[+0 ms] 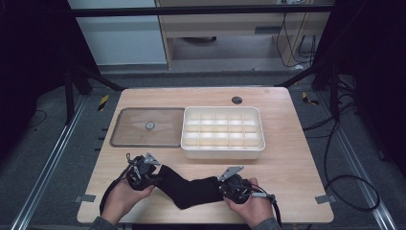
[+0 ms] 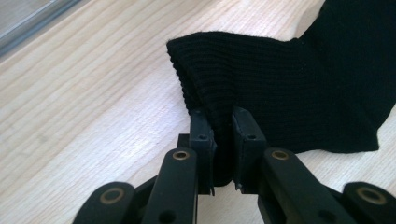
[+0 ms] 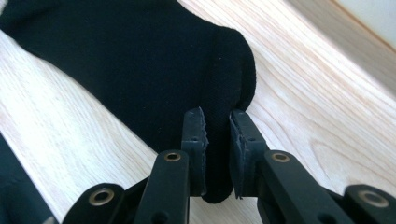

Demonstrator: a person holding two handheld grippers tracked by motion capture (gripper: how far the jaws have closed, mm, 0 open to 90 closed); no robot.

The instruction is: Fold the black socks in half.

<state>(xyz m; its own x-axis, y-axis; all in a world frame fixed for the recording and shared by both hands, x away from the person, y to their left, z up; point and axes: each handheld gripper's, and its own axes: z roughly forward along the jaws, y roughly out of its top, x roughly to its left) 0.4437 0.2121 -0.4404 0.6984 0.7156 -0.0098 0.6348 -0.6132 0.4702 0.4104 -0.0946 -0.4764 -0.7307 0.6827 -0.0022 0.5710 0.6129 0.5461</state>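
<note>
Near the table's front edge, both grippers [image 1: 152, 176] [image 1: 224, 188] pinch the black sock [image 1: 191, 190], seemingly taut.

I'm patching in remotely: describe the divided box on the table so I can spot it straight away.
Start at the wooden table and look to its far half, right of centre. There sits the white tray, a rounded rectangle split by thin walls into rows of small compartments. To its left lies a flat clear lid with a round knob, and nearer the person a black sock; only the tray has a grid.
</note>
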